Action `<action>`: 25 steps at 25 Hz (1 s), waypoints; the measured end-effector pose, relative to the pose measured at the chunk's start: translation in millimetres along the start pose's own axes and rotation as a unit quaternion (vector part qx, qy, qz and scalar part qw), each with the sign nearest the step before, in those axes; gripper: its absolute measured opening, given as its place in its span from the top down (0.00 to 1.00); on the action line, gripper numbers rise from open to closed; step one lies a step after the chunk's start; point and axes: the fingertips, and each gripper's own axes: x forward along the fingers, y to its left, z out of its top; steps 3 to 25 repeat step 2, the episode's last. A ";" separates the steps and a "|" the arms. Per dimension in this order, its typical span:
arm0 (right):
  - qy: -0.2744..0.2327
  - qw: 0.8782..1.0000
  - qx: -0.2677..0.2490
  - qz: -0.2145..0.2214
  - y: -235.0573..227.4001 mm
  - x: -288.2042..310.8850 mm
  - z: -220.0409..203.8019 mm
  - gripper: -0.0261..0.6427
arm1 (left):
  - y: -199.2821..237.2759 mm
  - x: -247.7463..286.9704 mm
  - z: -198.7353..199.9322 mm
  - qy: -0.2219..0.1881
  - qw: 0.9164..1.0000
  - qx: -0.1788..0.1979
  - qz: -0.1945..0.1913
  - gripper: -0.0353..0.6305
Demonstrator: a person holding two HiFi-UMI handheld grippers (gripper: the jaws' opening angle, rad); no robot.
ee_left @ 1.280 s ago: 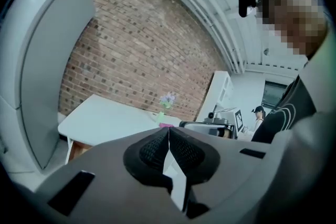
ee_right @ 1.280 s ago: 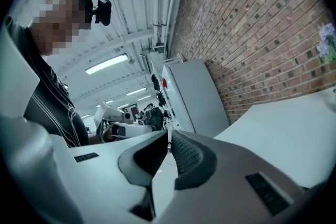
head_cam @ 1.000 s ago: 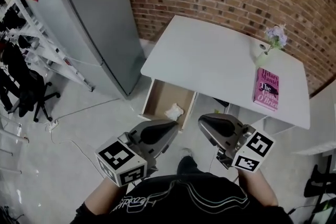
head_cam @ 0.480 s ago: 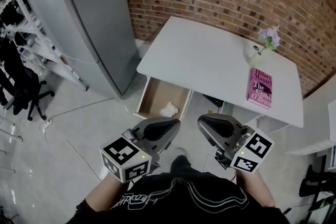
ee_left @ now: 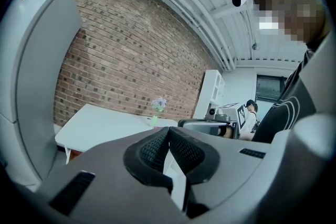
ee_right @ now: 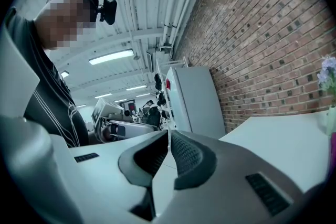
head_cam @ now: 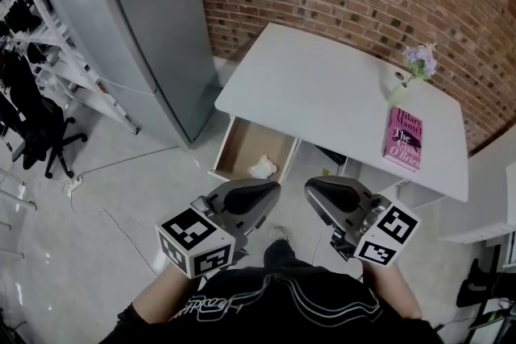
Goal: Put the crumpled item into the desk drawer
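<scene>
The white crumpled item (head_cam: 262, 168) lies inside the open desk drawer (head_cam: 239, 142), near its front right corner. The drawer sticks out from the left end of the white desk (head_cam: 322, 93). My left gripper (head_cam: 275, 187) is held level just short of the drawer's front, shut with nothing in it. My right gripper (head_cam: 309, 186) hangs beside it, also shut and empty. In the left gripper view the black pads (ee_left: 155, 148) meet at the tip, and the desk (ee_left: 100, 126) lies ahead. The right gripper (ee_right: 168, 134) shows its pads together too.
A pink book (head_cam: 403, 138) and a small vase with purple flowers (head_cam: 419, 60) stand on the desk's right end. A tall grey fridge (head_cam: 137, 20) stands left of the desk against the brick wall. A black office chair (head_cam: 40, 133), a rack and a floor cable (head_cam: 97, 205) are at the left.
The head view has swung slightly. Both grippers stay where they were, shut, and the crumpled item still lies in the drawer.
</scene>
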 end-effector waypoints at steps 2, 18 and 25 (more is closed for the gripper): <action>0.001 1.000 0.000 0.001 -1.1 2.1 0.8 0.89 | 3.1 -0.4 1.1 -0.001 1.000 0.000 0.002 0.91; 0.001 1.000 0.000 0.001 -1.1 2.1 0.8 0.89 | 3.1 -0.4 1.1 -0.001 1.000 0.000 0.002 0.91; 0.001 1.000 0.000 0.001 -1.1 2.1 0.8 0.89 | 3.1 -0.4 1.1 -0.001 1.000 0.000 0.002 0.91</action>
